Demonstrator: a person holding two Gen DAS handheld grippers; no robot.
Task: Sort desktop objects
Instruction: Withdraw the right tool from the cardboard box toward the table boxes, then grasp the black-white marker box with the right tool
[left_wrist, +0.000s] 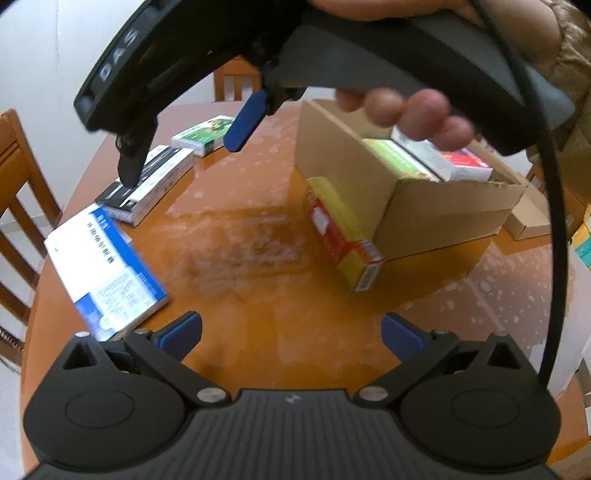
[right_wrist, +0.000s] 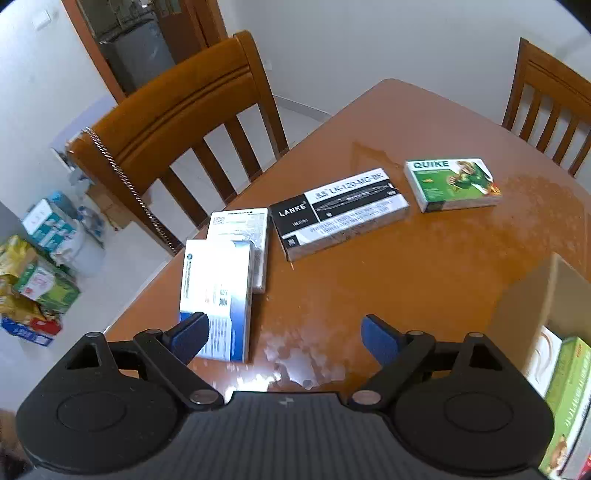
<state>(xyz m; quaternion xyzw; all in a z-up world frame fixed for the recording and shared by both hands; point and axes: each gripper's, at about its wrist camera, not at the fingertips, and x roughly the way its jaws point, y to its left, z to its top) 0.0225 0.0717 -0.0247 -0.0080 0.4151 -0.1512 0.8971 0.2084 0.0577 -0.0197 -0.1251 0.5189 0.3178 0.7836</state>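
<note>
Several packets already sit in the cardboard box (left_wrist: 424, 206), a yellow-red carton (left_wrist: 343, 236) leaning outside it. Four remain on the worktop (right_wrist: 424, 266): blue-white box (right_wrist: 216, 295), white one behind, black pen box (right_wrist: 338, 214), green box (right_wrist: 450, 184). Left tongs (left_wrist: 291, 332) and right tongs (right_wrist: 282, 334) both gape, empty.

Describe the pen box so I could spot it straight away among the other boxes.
On the wooden table, look at the loose boxes near the chair. The pen box lies flat between the green box and the white and blue ones. It alone is long, black and white, marked LANKE.
</note>
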